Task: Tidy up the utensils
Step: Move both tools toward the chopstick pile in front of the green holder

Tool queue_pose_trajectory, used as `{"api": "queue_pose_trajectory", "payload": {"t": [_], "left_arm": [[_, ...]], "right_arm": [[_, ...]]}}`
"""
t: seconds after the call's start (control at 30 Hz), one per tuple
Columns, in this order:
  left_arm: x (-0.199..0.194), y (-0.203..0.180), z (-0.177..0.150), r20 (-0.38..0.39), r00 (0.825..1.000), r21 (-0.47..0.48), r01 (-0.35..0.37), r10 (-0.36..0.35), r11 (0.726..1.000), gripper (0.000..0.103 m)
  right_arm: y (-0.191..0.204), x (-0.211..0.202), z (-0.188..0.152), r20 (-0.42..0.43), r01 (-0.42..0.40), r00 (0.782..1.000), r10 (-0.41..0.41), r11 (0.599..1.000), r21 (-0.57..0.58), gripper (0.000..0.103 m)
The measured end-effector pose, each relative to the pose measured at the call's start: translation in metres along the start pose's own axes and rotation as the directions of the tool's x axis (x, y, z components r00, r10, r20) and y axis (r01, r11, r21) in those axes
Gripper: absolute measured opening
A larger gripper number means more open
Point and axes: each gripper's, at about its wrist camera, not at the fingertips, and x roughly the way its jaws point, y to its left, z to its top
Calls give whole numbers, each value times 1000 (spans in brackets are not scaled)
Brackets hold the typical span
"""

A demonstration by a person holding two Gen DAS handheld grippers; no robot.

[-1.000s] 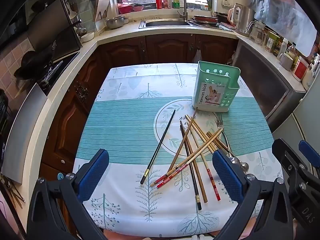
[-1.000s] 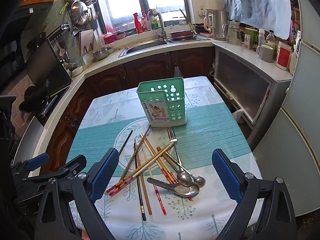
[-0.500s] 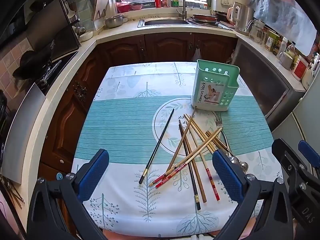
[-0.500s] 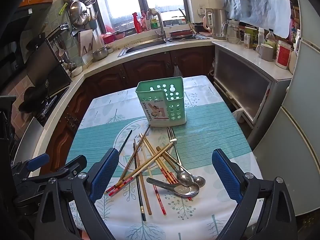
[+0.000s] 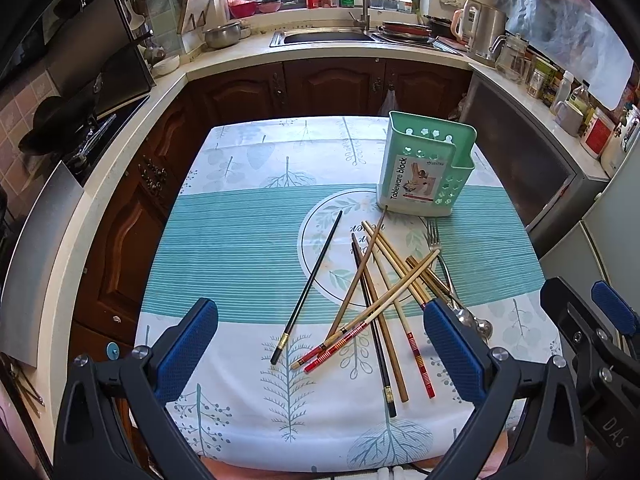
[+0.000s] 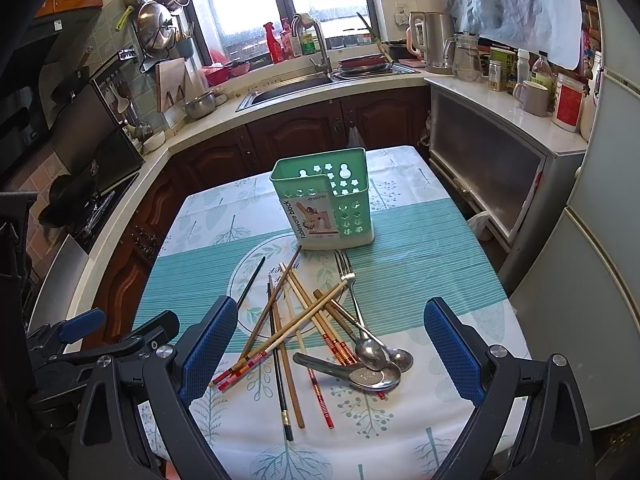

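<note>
- Left wrist view: the left tool hangs wide open and empty over the counter, above scattered chopsticks.
- The right tool is equally spread, gripping nothing.
- Spoons and a fork lie near the upright green holder.

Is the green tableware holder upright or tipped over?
Upright: the green tableware holder stands on its base on the tablecloth, open top facing up.
</note>
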Motion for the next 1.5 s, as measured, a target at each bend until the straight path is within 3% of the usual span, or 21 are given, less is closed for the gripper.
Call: {"api": "queue_pose_trajectory", "payload": {"t": [0.2,0.47,0.7,0.9,1.07,1.2,1.4,1.5], "left_arm": [[6,1,2,-20,1000,6,-2,2,1000,101],[5,13,10,3,991,-26,136,-136,990,101],[-8,16,37,27,998,64,47,-49,997,102],[-23,22,62,83,995,100,41,-49,994,102],[-25,29,82,74,990,92,112,-119,989,102],[-13,35,94,46,986,81,154,-158,985,102],[13,38,96,40,995,101,91,-95,991,102],[26,38,94,47,995,129,76,-83,989,102]], "right_arm": [[8,-1,3,18,13,1000,-12,999,-51,96],[11,2,17,-11,-20,1000,19,996,-88,96],[3,5,40,-47,-49,998,45,995,-86,96],[-2,-5,69,-39,-62,997,59,994,-93,95],[2,-17,93,-43,-105,994,101,989,-102,95],[9,-23,112,-49,-128,991,123,986,-109,95],[22,-3,119,-95,-132,988,123,987,-91,93],[27,18,117,-133,-122,985,111,989,-81,85]]}}
